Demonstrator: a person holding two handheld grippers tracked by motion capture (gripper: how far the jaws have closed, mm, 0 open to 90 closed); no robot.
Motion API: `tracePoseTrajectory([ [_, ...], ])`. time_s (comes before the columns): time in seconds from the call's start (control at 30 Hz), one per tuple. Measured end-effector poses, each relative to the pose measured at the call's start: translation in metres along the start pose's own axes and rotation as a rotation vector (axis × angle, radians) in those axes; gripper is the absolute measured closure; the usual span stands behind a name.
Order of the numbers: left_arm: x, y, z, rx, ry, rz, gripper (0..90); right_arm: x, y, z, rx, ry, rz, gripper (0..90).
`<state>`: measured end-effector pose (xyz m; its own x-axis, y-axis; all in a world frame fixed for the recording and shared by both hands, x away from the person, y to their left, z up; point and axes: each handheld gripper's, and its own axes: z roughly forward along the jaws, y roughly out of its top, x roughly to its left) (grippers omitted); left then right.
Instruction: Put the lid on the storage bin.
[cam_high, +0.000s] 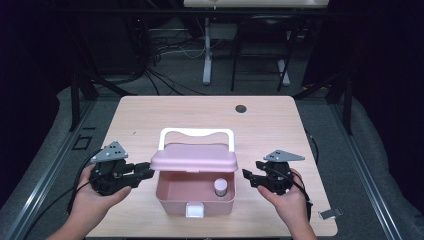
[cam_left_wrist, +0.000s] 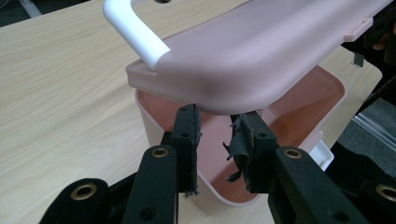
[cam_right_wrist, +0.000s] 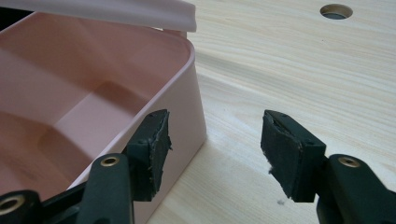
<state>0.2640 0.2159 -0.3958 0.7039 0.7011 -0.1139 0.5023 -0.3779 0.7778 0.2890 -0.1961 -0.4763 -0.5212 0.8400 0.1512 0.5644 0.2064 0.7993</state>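
pink box (cam_high: 195, 200) w/ white handle (cam_high: 196, 133), lid (cam_high: 194, 159) raised, left gripper (cam_high: 145, 173) jaws apart under lid edge, right gripper (cam_high: 248, 176) spread

The box (cam_high: 195, 197) is showing a soft pink, inside and out, and its lid (cam_high: 194, 159) is wearing the same pink. The handle (cam_high: 196, 133) and the front latch (cam_high: 194, 210) are showing white. The small jar (cam_high: 220, 187) is looking pale with a grey-white cap. The table (cam_high: 270, 130) is displaying light wood grain. Both grippers are appearing black, each carrying a grey plate.
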Motion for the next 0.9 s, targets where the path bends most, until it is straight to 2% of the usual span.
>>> tracePoseTrajectory([
  [0.53,-0.002,-0.011,0.002,-0.007,-0.005,0.005,71.2,0.000,-0.002,0.002,0.010,0.000,0.001,41.7],
  [0.63,-0.003,-0.014,0.002,-0.010,-0.008,-0.004,71.2,0.000,-0.002,0.003,0.013,0.000,0.001,41.7],
  [0.9,-0.004,-0.019,0.004,-0.011,-0.004,0.010,71.2,-0.001,-0.003,0.004,0.012,0.000,0.004,41.7],
])
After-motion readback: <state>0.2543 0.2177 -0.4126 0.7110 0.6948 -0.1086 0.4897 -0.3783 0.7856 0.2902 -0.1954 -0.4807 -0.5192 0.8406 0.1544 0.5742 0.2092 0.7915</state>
